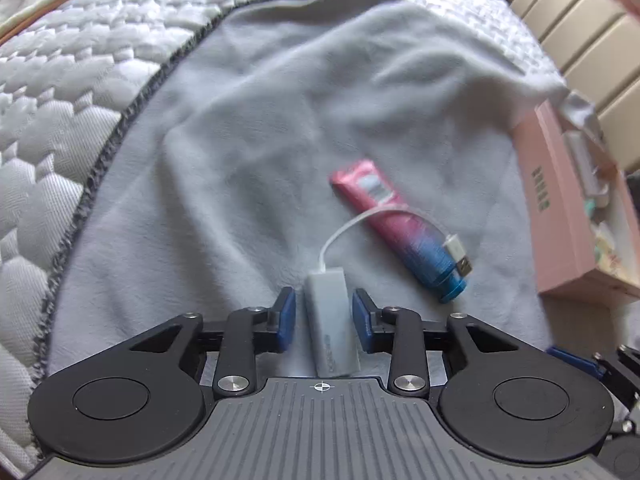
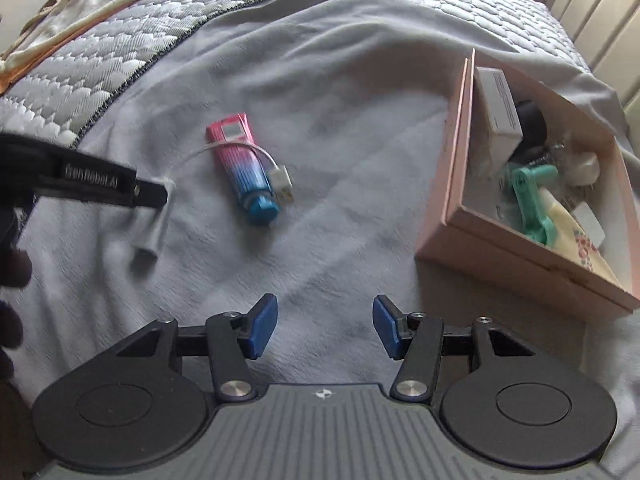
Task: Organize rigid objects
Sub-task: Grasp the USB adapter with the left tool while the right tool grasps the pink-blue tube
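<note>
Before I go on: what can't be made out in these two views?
- Left wrist view: the pink box is cut off by the right edge, its contents blurred.
- Left wrist view: the print on the grey adapter between the left gripper jaws is too blurred to read.
- Right wrist view: the adapter is smeared by motion, its top hidden behind the left gripper.
- Right wrist view: the tube label is too small.

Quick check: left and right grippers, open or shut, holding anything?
Left gripper: open, jaws either side of the grey adapter, pads not pressing it.
Right gripper: open, empty, over the grey blanket.
</note>
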Action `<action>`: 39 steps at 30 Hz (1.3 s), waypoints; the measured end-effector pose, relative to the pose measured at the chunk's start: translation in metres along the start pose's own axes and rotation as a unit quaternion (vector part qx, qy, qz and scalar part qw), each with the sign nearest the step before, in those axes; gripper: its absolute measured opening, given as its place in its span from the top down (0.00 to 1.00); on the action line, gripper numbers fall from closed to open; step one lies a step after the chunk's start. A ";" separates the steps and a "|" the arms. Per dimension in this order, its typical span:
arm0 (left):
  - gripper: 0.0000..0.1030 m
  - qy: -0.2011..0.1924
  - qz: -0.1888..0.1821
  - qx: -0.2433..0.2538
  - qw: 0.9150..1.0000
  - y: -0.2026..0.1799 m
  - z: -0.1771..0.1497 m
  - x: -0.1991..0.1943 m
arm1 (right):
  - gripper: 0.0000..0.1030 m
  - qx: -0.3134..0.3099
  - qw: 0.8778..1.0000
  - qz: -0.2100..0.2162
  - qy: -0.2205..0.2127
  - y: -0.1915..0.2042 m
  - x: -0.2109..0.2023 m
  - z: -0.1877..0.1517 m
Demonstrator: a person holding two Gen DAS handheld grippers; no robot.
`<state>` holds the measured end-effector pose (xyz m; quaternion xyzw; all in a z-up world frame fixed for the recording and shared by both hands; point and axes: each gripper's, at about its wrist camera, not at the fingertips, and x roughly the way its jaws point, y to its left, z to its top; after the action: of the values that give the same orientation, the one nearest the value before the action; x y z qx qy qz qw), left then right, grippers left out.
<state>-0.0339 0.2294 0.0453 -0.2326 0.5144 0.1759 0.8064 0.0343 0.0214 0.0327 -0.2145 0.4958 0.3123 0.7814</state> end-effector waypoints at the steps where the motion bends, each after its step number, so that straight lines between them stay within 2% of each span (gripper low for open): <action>1: 0.67 -0.002 0.007 0.007 1.000 -0.002 -0.002 0.003 | 0.48 0.003 1.000 -0.002 -0.002 -0.004 0.002 -0.010; 4: 0.68 -0.007 0.025 0.037 0.999 -0.012 -0.007 0.004 | 0.42 0.040 0.999 0.008 -0.037 -0.014 0.000 -0.030; 6: 0.68 -0.010 0.029 0.038 0.999 -0.013 -0.009 0.004 | 0.37 0.057 0.997 0.009 -0.051 -0.016 0.001 -0.038; 9: 0.68 -0.022 0.027 0.036 0.999 -0.012 -0.012 0.004 | 0.25 0.078 0.994 0.025 -0.072 -0.018 0.004 -0.045; 11: 0.68 -0.029 0.025 0.043 0.998 -0.011 -0.014 0.003 | 0.05 0.076 0.994 0.039 -0.071 -0.014 0.009 -0.046; 12: 0.68 -0.031 0.024 0.047 0.998 -0.011 -0.015 0.003 | 0.00 0.067 0.995 0.040 -0.066 -0.010 0.011 -0.045; 14: 0.70 -0.041 0.015 0.044 0.998 -0.008 -0.015 0.001 | 0.00 0.048 0.997 0.013 -0.063 0.002 0.016 -0.043; 16: 0.76 -0.056 -0.006 0.027 0.998 0.000 -0.019 -0.004 | 0.00 0.038 0.998 0.004 -0.059 0.007 0.017 -0.041; 19: 0.76 -0.065 -0.048 0.003 0.997 0.013 -0.031 -0.019 | 0.00 0.032 0.998 0.024 -0.043 0.000 0.016 -0.035; 21: 0.76 -0.071 -0.053 0.012 0.996 0.018 -0.044 -0.034 | 0.00 0.031 0.999 0.030 -0.030 -0.002 0.015 -0.030; 22: 0.76 -0.073 -0.052 0.018 0.996 0.021 -0.051 -0.042 | 0.01 0.025 0.999 0.030 -0.027 0.000 0.013 -0.027; 25: 0.77 -0.070 -0.059 0.023 0.995 0.033 -0.069 -0.066 | 0.21 -0.017 0.997 0.036 -0.059 0.010 0.003 -0.010; 28: 0.77 -0.060 -0.057 0.012 0.997 0.045 -0.079 -0.079 | 0.23 -0.039 0.993 0.043 -0.099 0.021 0.000 0.022; 31: 0.77 -0.047 -0.057 0.011 0.997 0.053 -0.085 -0.084 | 0.30 -0.051 0.990 0.052 -0.117 0.038 0.015 0.055; 33: 0.77 -0.040 -0.058 0.021 0.997 0.053 -0.089 -0.085 | 0.37 -0.056 0.990 0.048 -0.118 0.050 0.031 0.070; 35: 0.77 -0.035 -0.063 0.025 0.997 0.051 -0.091 -0.085 | 0.50 -0.059 0.992 0.050 -0.100 0.058 0.048 0.080; 36: 0.77 -0.032 -0.065 0.027 0.997 0.050 -0.093 -0.086 | 0.52 -0.058 0.993 0.048 -0.095 0.062 0.052 0.082; 37: 0.77 -0.029 -0.067 0.031 0.997 0.048 -0.093 -0.087 | 0.58 -0.062 0.992 0.048 -0.097 0.064 0.050 0.082; 38: 0.77 -0.027 -0.069 0.037 0.997 0.045 -0.095 -0.088 | 0.69 -0.071 0.992 0.051 -0.094 0.066 0.045 0.080; 39: 0.77 -0.025 -0.071 0.046 0.996 0.041 -0.097 -0.089 | 0.72 -0.079 0.991 0.059 -0.088 0.065 0.038 0.076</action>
<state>-0.1645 0.2050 0.0834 -0.2269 0.4841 0.1005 0.8391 0.0491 0.1274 0.0285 -0.2181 0.4107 0.4139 0.7826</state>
